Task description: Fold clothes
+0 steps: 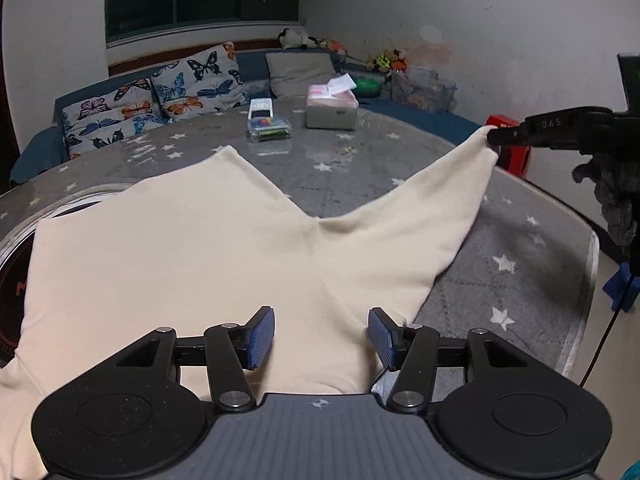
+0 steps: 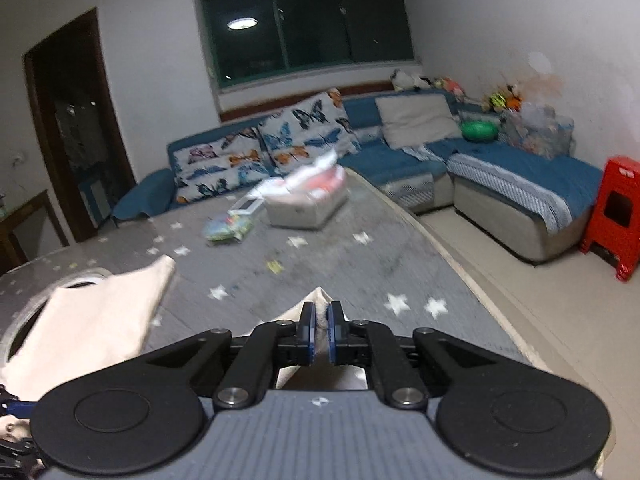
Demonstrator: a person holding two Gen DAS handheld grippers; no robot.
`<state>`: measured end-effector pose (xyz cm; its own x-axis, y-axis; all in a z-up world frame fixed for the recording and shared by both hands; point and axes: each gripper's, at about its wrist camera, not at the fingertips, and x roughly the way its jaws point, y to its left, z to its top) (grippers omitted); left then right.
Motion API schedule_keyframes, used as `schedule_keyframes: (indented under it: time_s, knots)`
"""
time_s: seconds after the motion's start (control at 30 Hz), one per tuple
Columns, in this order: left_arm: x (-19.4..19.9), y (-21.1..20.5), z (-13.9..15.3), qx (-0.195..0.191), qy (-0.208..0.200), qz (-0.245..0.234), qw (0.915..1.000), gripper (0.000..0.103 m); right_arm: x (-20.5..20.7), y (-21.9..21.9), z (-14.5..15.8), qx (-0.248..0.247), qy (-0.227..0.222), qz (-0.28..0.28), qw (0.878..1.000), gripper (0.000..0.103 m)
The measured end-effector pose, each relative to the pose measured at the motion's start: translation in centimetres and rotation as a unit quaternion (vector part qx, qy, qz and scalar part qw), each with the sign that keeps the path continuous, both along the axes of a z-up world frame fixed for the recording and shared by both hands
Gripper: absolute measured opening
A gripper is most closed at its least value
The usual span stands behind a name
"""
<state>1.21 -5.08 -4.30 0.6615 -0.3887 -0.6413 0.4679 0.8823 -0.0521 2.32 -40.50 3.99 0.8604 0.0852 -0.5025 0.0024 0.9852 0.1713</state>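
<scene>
Right gripper [image 2: 321,320] clamps cream garment [image 1: 200,260] corner aloft — left gripper [image 1: 321,334] hovers, jaws apart.

You're in a home living room, at night. Evidence: blue L-shaped sofa [image 2: 420,160] along two walls with butterfly-print cushions [image 2: 280,140] and a plain grey pillow [image 2: 416,120], soft toys [image 2: 424,80] piled on the sofa back in the corner. Dark window [image 2: 304,28] reflects a round ceiling lamp. Your work surface is a table with a grey star-print cover [image 2: 320,248], holding a tissue box [image 2: 308,200]. Red plastic stool [image 2: 616,212] on the tiled floor, wooden doorway [image 2: 76,120] at left.
</scene>
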Motion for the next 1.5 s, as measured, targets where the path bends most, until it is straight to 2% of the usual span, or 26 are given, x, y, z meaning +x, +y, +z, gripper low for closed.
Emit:
schedule_keyframes:
  time_s: [0.3,0.57,0.77,0.93,1.07,1.23,1.33,1.5]
  knots:
    - [-0.9,4.7,1.4,-0.033,-0.017,0.056,0.9977,0.056,-0.3,6.4,5.2,-0.029,-0.049,0.092,0.994,0.005]
    - [-2.5,9.9,1.6,-0.058,-0.026,0.115,0.9913,0.056,-0.2,15.1,7.7,-0.051,-0.073,0.206,0.974,0.005]
    - [-3.9,13.0,1.2,-0.074,-0.022,0.150,0.9857,0.056,0.4,23.2,6.2,-0.068,-0.056,0.299,0.950,0.005]
    - [-5.2,14.6,1.0,-0.080,-0.022,0.174,0.9813,0.056,0.9,28.6,3.2,-0.076,-0.020,0.350,0.933,0.005]
    - [-5.9,15.5,0.8,-0.082,-0.020,0.188,0.9786,0.056,0.6,31.3,0.5,-0.075,0.016,0.381,0.921,0.005]
    - [-6.2,15.6,0.9,-0.081,-0.021,0.188,0.9786,0.056,0.2,32.1,-0.9,-0.074,0.042,0.402,0.912,0.010]
    - [-6.1,15.3,1.2,-0.080,-0.024,0.184,0.9794,0.056,-0.2,30.9,-0.3,-0.081,0.039,0.406,0.910,0.013]
    - [-5.3,14.7,1.4,-0.078,-0.025,0.178,0.9807,0.056,-0.5,27.6,0.2,-0.102,0.042,0.388,0.915,0.016]
